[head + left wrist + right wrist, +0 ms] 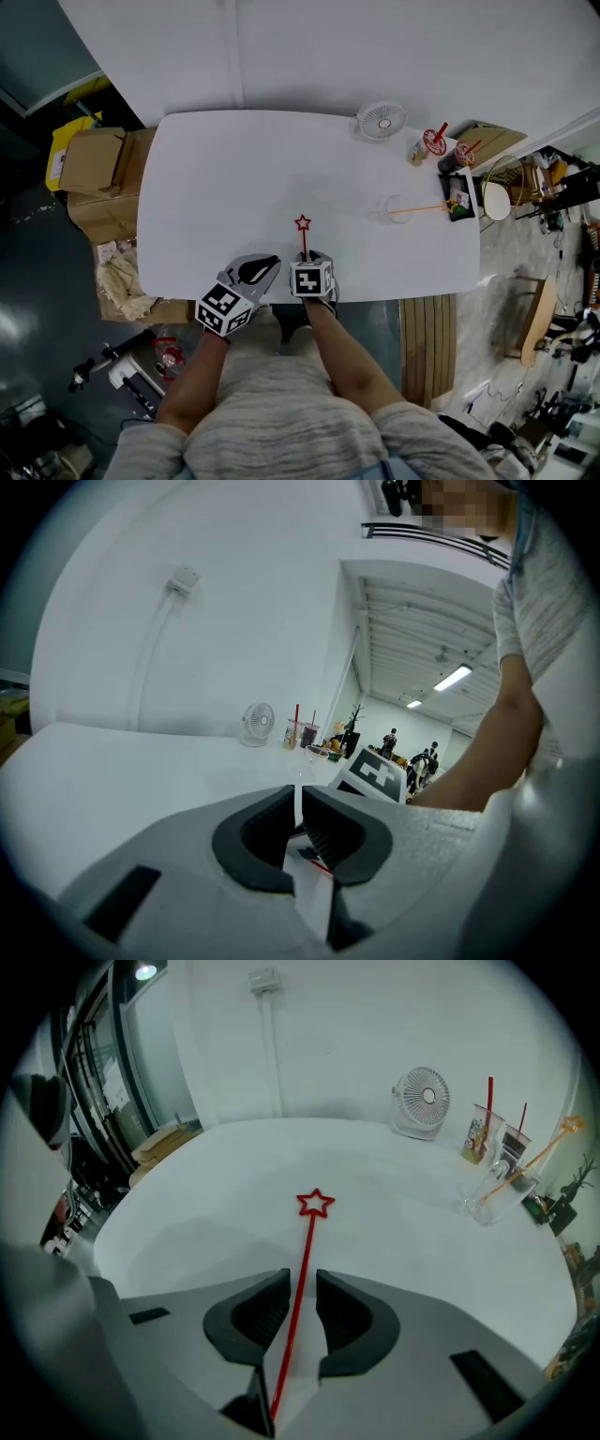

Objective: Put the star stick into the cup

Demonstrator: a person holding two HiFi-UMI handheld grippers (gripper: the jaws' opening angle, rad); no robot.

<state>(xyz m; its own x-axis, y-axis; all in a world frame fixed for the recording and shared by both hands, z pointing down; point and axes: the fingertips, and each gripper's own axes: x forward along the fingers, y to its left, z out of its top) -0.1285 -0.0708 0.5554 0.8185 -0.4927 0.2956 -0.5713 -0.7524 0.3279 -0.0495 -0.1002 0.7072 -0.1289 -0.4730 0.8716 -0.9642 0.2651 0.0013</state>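
The red star stick (303, 236) lies on the white table (216, 187) near its front edge, star end pointing away from me. My right gripper (306, 259) straddles the stick's shaft (307, 1251); its jaws stand narrowly apart with a gap on each side of the stick, so the right gripper (303, 1279) is open. The clear cup (396, 208) stands to the far right with an orange stick leaning in it, and shows again in the right gripper view (483, 1199). My left gripper (270, 265) rests beside the right one, shut and holding nothing (298, 797).
A small white fan (381, 120) and two drink cups with red straws (436, 145) stand at the table's far right corner. Cardboard boxes (94, 164) sit left of the table. A wooden bench (427, 347) is on the floor at the right.
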